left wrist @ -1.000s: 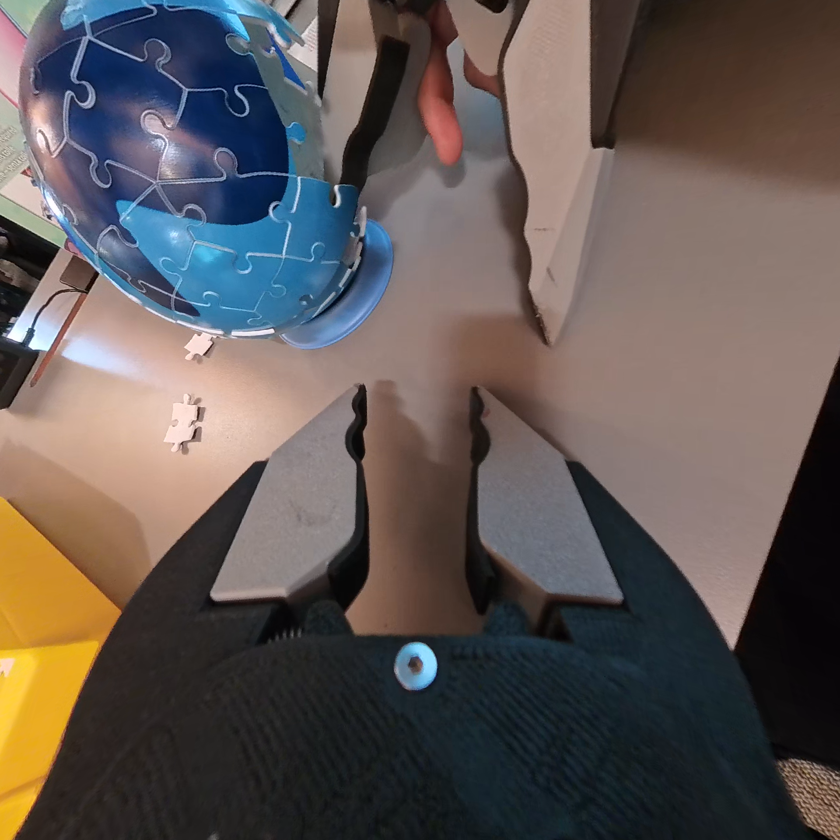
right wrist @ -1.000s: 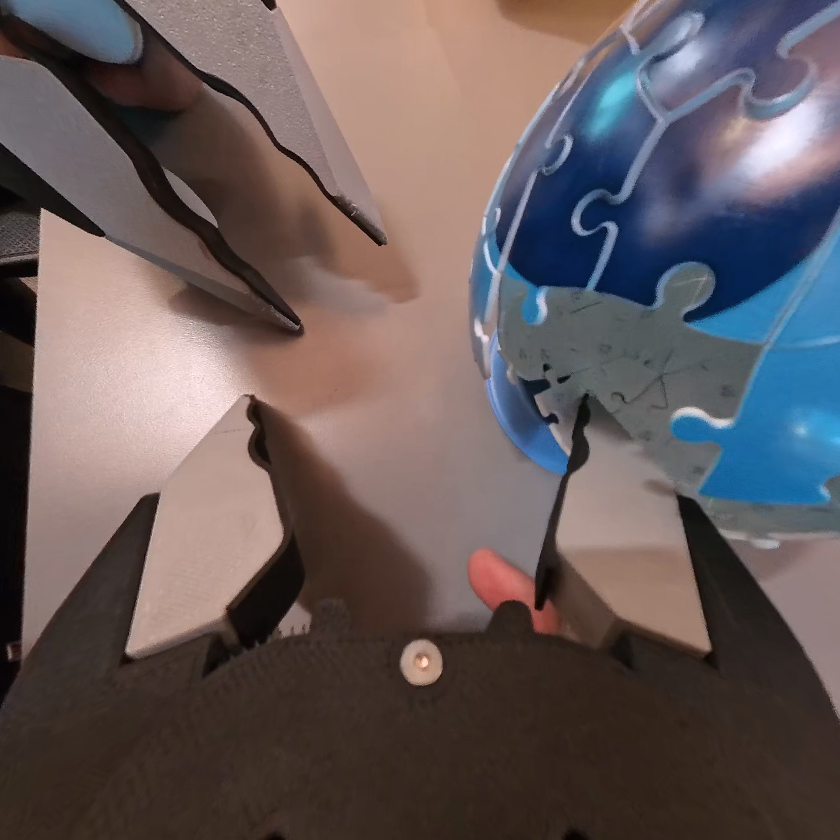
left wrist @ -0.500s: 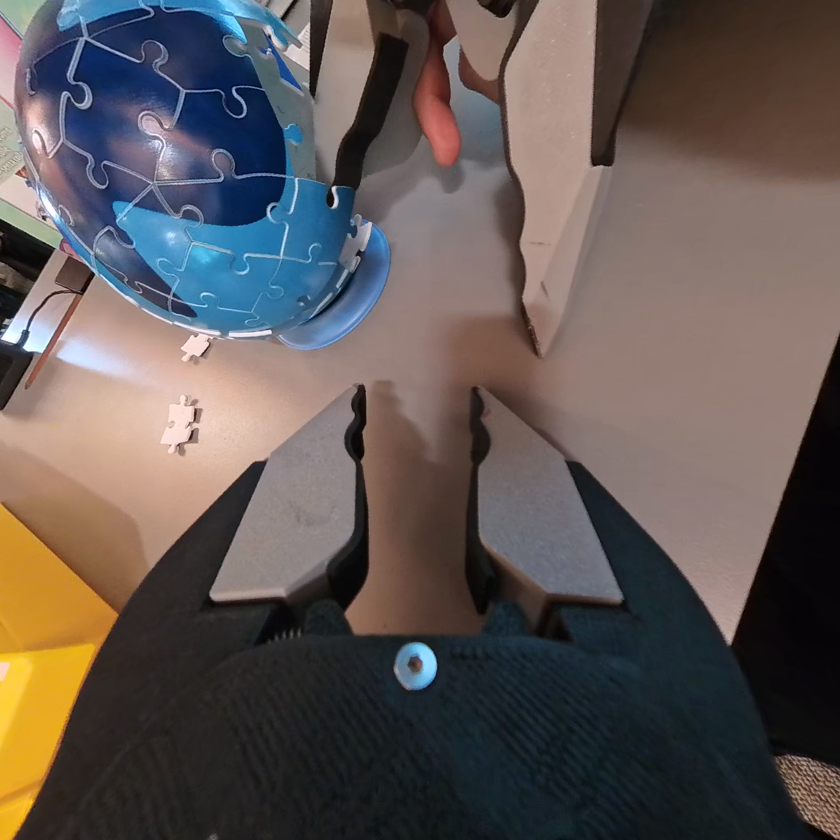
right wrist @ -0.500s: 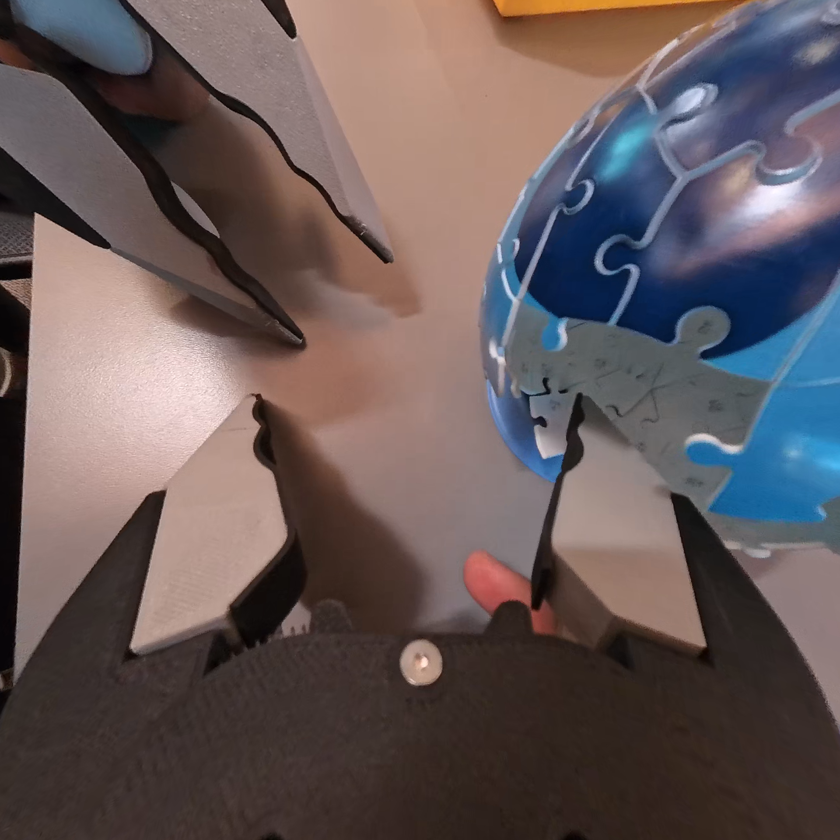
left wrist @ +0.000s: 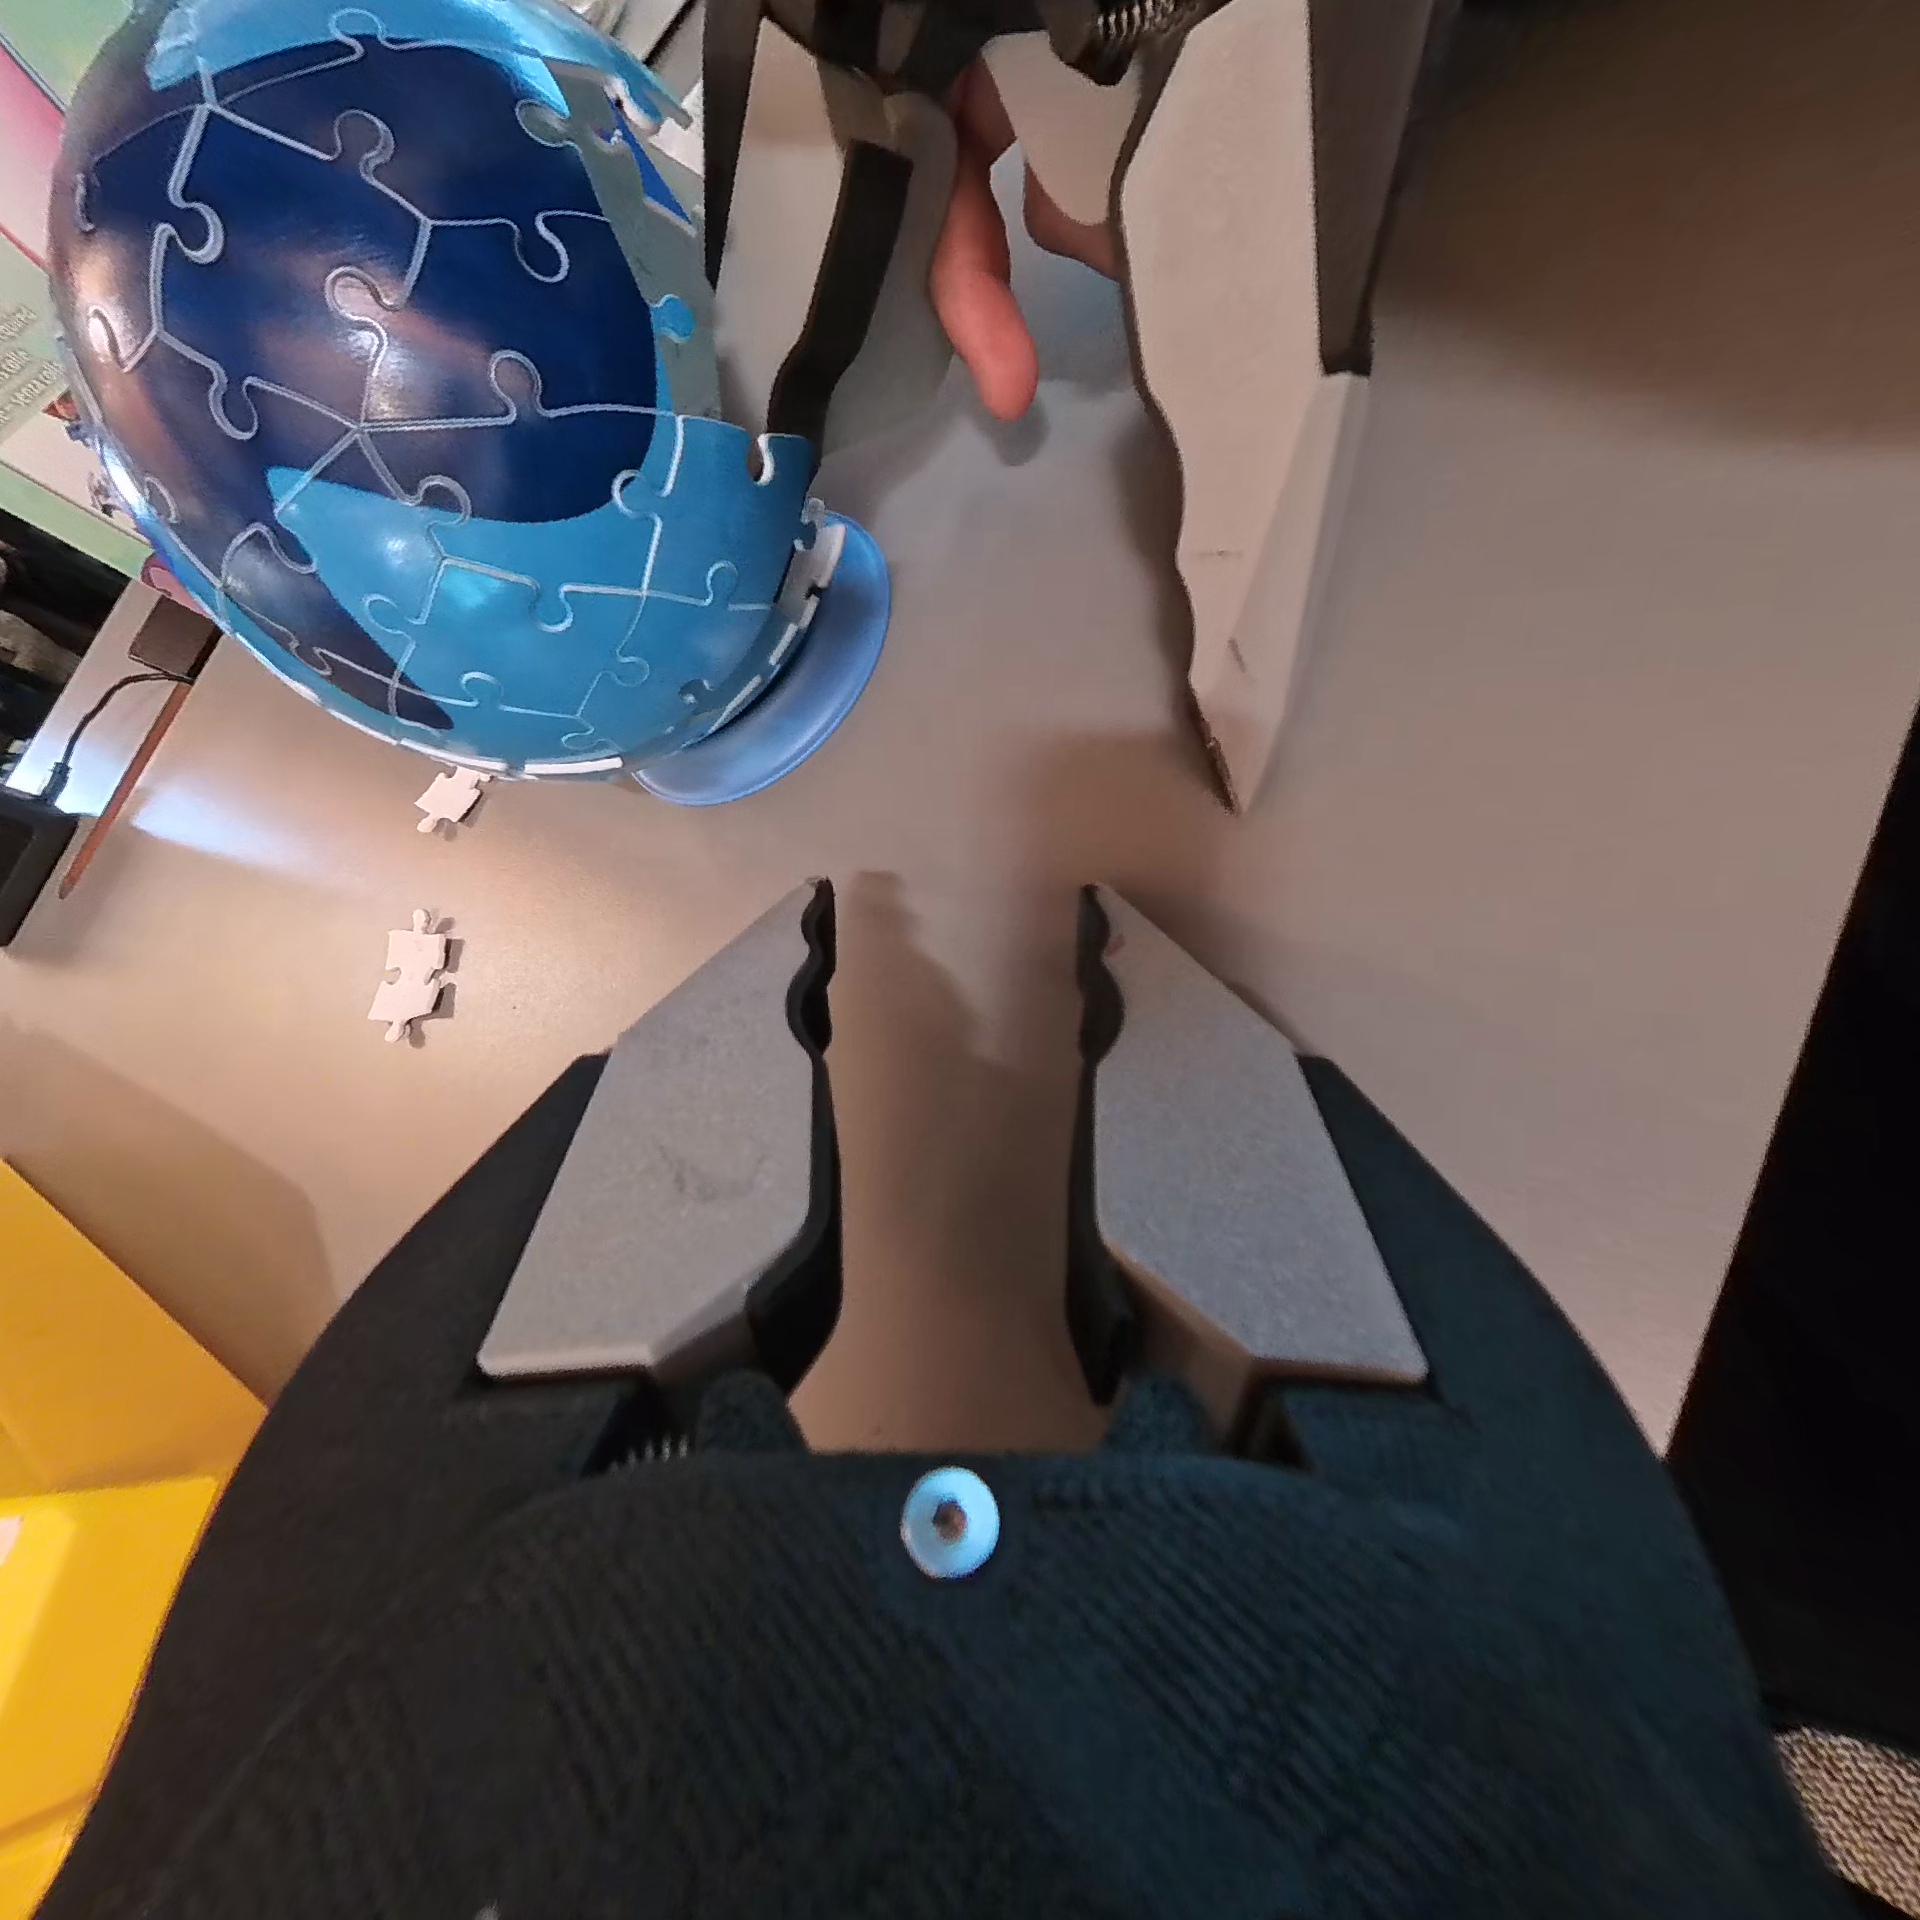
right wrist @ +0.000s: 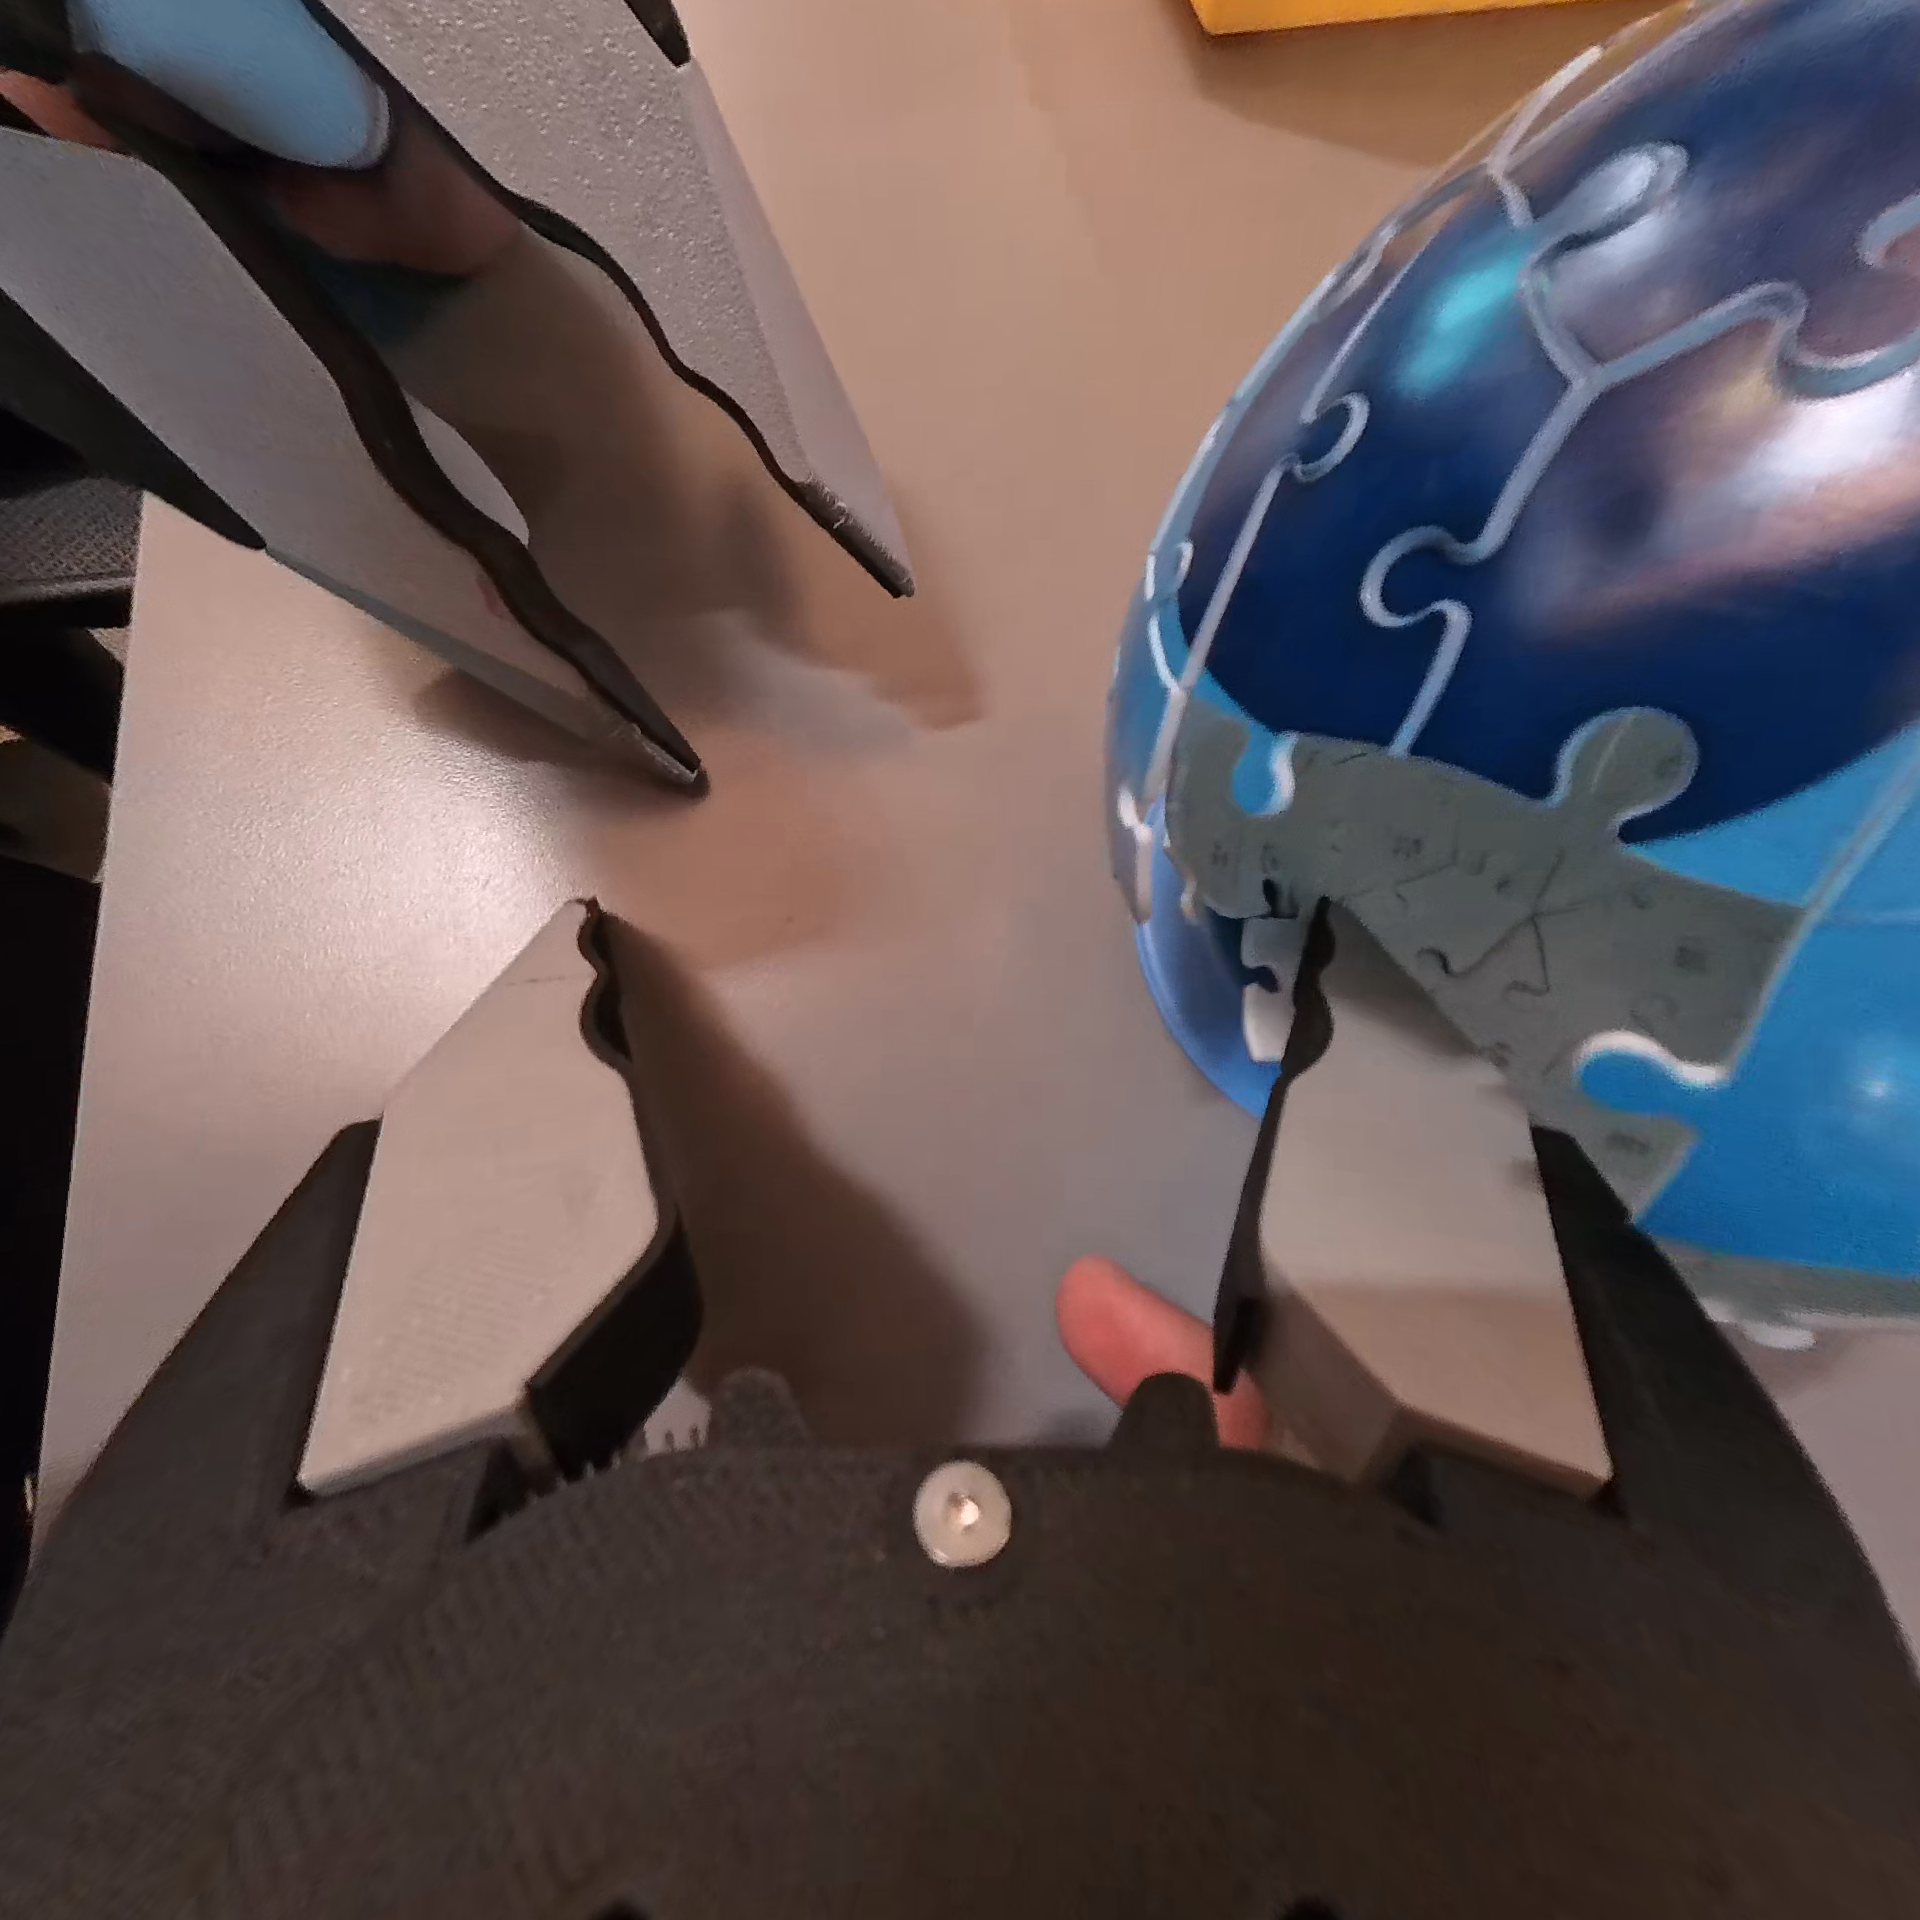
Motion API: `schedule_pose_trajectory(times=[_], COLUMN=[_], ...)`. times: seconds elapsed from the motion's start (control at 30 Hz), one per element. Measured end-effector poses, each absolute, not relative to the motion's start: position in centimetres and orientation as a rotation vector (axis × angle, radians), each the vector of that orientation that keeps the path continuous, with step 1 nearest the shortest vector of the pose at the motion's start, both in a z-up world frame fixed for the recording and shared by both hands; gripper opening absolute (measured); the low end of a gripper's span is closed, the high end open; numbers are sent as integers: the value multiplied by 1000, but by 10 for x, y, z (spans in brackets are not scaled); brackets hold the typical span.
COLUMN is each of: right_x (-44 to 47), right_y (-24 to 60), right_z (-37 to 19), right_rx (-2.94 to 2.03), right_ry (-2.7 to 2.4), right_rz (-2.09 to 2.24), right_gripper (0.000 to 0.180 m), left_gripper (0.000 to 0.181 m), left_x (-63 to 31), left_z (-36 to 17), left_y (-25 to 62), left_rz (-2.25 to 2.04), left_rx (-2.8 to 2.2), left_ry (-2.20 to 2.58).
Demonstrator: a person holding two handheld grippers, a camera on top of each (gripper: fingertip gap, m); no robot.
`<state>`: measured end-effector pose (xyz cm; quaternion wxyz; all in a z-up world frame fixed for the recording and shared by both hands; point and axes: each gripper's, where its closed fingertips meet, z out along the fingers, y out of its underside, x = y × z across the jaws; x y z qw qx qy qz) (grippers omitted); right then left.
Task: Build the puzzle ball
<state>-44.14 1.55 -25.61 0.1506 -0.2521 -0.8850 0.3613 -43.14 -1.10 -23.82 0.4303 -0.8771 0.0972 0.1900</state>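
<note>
The puzzle ball [left wrist: 395, 416] is being propped on the table [left wrist: 1558, 727] by one finger of the spread right claw [right wrist: 951, 914]; the left claw [left wrist: 956, 904] is being held apart, empty.

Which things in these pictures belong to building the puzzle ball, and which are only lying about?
For the job:
- puzzle ball, unfinished
- blue stand under it
- two loose white pieces
- right gripper, one finger at the ball's gap
- left gripper, open, empty

Lying about:
- yellow box
- cable
</note>
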Motion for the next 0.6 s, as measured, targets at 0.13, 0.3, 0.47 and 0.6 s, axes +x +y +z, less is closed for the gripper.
schedule_pose_trajectory(times=[0.13,0.3,0.47,0.6], right_x=[-441,-444,-443,-446], right_y=[18,21,22,23], right_z=[-255,-254,-254,-252], right_rx=[-714,-715,-715,-709], right_ry=[-2540,-2522,-2502,-2471], right_rz=[1044,1049,1030,1000], right_gripper=[122,120,123,124], left_gripper=[45,45,45,45], left_x=[-432,-432,-432,-432], left_z=[-239,-239,-239,-239], left_y=[-10,-10,-11,-11], left_rz=[474,474,475,475], left_rx=[-2192,-2192,-2194,-2192], left_ry=[243,242,242,242])
